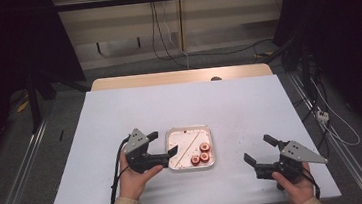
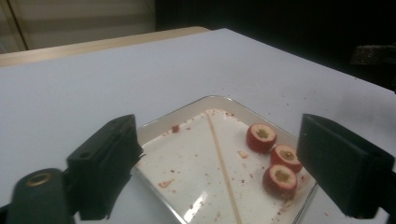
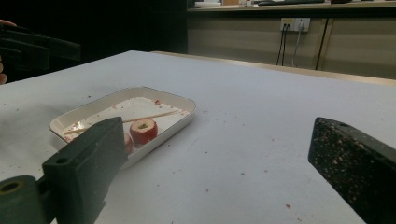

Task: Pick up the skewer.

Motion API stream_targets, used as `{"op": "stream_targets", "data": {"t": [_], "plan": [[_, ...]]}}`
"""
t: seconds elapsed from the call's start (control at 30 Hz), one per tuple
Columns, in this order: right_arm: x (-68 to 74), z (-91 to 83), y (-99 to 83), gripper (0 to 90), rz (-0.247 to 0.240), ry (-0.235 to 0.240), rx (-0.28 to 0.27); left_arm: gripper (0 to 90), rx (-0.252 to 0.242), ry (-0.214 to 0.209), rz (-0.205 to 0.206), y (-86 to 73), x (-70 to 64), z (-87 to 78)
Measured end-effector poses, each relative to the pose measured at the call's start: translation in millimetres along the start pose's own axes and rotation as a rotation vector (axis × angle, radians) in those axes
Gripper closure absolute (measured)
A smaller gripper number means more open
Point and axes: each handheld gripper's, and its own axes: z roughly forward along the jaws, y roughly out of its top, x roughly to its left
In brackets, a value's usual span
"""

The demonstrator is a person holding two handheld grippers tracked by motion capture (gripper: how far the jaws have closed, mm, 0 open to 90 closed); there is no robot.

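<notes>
Red fruit (image 1: 199, 153), three cored pieces, sit bunched in the near right corner of the white tray (image 1: 174, 134), and a thin wooden skewer (image 1: 187, 143) lies slantwise across the tray floor beside them. Judging by that layout, the step in hand is picking up the skewer or a fruit piece so the pieces can be threaded.

Your left gripper (image 1: 165, 145) is spread wide, holding nothing, and hovers at the tray's left rim with its jaws pointed across it. In the left gripper view the skewer (image 2: 223, 168) runs up between the jaws, and the fruit (image 2: 274, 159) lies toward the right jaw, close by. Your right gripper (image 1: 260, 150) is also spread and empty, well to the right of the tray over bare table (image 1: 234, 102); in its own view the tray (image 3: 186, 115) sits off toward its left jaw.

If you go for the skewer, lower the left jaws so they straddle it crosswise, not along its length. It lies flat on a smooth floor, so it will likely slide; close gently and pin it near one end. Keep clear of the rim as you descend. Bring the right gripper in low for a fruit, squeezing its sides lightly, since the pieces look soft.
</notes>
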Motion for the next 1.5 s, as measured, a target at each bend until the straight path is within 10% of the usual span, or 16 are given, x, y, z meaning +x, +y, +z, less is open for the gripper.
{"op": "stream_targets", "data": {"t": [0.47,0.8,1.5], "plan": [[-0.6,-1.2,0.4,3.3,-0.004,0.003,-0.001,45.4,0.236,-0.039,0.039,1.8,-11.0,38.1],[-1.0,-1.6,0.7,3.3,-0.005,0.004,-0.005,64.7,0.402,0.025,0.035,2.6,-12.5,54.9],[-1.4,-2.9,1.2,3.3,0.0,0.004,-0.009,89.4,0.594,0.062,0.043,8.4,-31.3,73.3]]}}
